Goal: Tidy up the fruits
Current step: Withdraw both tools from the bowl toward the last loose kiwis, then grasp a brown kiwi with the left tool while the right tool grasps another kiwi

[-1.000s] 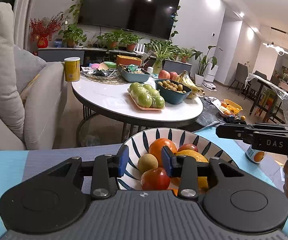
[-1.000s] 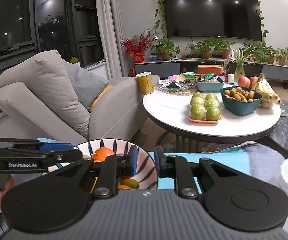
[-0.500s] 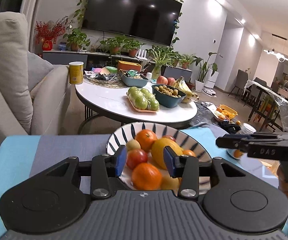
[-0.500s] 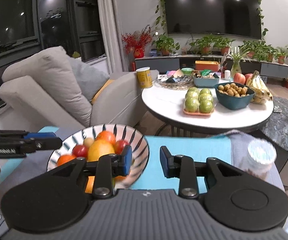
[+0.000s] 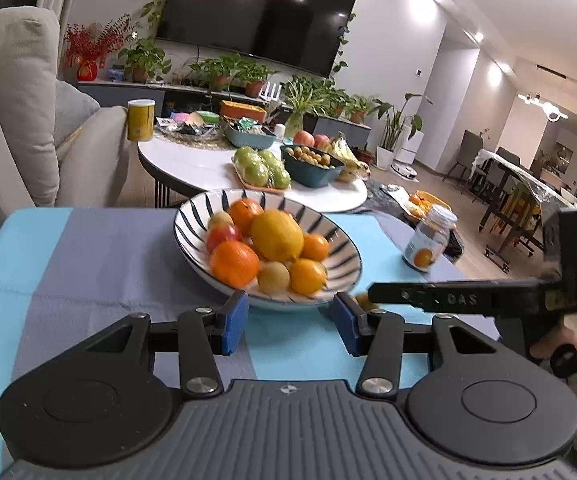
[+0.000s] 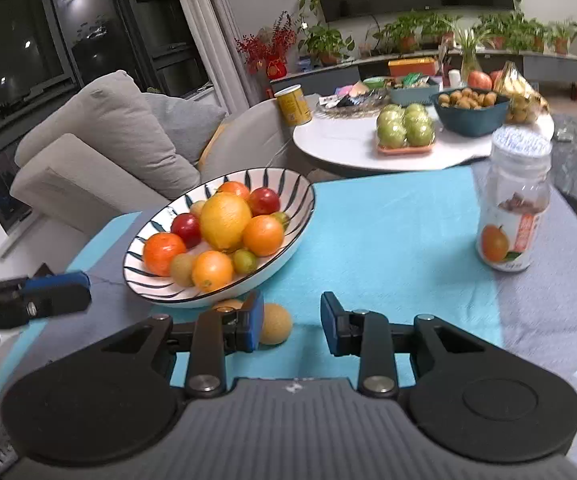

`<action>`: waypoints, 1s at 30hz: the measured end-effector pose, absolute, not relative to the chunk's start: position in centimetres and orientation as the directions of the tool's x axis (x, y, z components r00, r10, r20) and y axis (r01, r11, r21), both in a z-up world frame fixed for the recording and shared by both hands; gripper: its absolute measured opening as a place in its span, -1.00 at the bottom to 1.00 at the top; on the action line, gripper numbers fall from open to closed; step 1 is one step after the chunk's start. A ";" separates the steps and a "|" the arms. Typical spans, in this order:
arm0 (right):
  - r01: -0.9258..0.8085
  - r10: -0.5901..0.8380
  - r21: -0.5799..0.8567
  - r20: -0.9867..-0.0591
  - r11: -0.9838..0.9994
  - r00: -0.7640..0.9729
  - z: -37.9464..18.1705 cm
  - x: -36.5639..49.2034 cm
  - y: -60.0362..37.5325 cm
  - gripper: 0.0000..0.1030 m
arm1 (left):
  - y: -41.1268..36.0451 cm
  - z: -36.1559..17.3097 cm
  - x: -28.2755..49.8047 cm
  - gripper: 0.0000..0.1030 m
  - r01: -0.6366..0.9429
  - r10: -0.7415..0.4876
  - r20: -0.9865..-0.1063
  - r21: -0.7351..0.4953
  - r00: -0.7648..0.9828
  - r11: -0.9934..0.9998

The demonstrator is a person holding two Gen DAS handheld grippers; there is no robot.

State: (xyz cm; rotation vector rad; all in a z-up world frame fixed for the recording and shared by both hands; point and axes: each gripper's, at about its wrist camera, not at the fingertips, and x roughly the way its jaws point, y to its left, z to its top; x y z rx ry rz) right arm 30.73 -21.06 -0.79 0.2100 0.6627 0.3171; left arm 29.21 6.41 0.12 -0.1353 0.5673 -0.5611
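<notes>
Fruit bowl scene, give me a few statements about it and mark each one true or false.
1. The striped bowl sits on a blue cloth. True.
2. The bowl is empty. False: it holds a lemon, oranges and other fruit.
3. A small brown fruit lies on the cloth outside the bowl. True.
4. The jar lies on its side. False: it stands upright.
5. The right gripper clamps the lemon. False: nothing is between its pads.

A white bowl [image 6: 296, 200] painted with dark blue leaf strokes carries orange, red, yellow and greenish-brown fruit, the desk cloth [image 6: 388, 240] runs in turquoise and grey-blue bands, and each black tool has blue pads [image 5: 234, 316].
</notes>
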 end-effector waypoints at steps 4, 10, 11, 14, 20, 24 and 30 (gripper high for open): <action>-0.239 0.361 0.278 -0.575 0.930 0.734 -1.0 30.4 -20.4 0.02 | 5.8 -0.3 28.5 -0.12 0.477 -0.550 -0.487 -0.278 0.678 0.834; -0.234 0.351 0.268 -0.587 0.934 0.730 -1.4 30.1 -20.2 0.01 | 4.2 -1.2 28.0 -0.12 0.507 -0.575 -0.505 -0.282 0.644 0.815; -0.232 0.352 0.271 -0.586 0.934 0.730 -1.4 30.0 -20.2 0.01 | 3.9 -1.3 28.0 -0.12 0.510 -0.578 -0.506 -0.283 0.640 0.812; -0.231 0.339 0.253 -0.582 0.940 0.739 -1.1 29.6 -20.3 0.01 | 3.2 -1.5 28.3 -0.12 0.508 -0.576 -0.509 -0.283 0.639 0.814; -0.233 0.320 0.221 -0.570 0.947 0.757 -0.1 28.7 -20.6 0.01 | 0.6 -2.2 29.4 -0.12 0.472 -0.512 -0.545 -0.226 0.664 0.852; -0.227 0.310 0.214 -0.561 0.950 0.768 0.4 28.2 -21.5 0.01 | -1.1 -3.2 30.2 -0.12 0.426 -0.463 -0.560 -0.206 0.687 0.881; -0.214 0.294 0.207 -0.556 0.955 0.778 0.9 27.6 -22.5 0.01 | -3.1 -3.7 30.9 -0.12 0.380 -0.417 -0.548 -0.187 0.725 0.906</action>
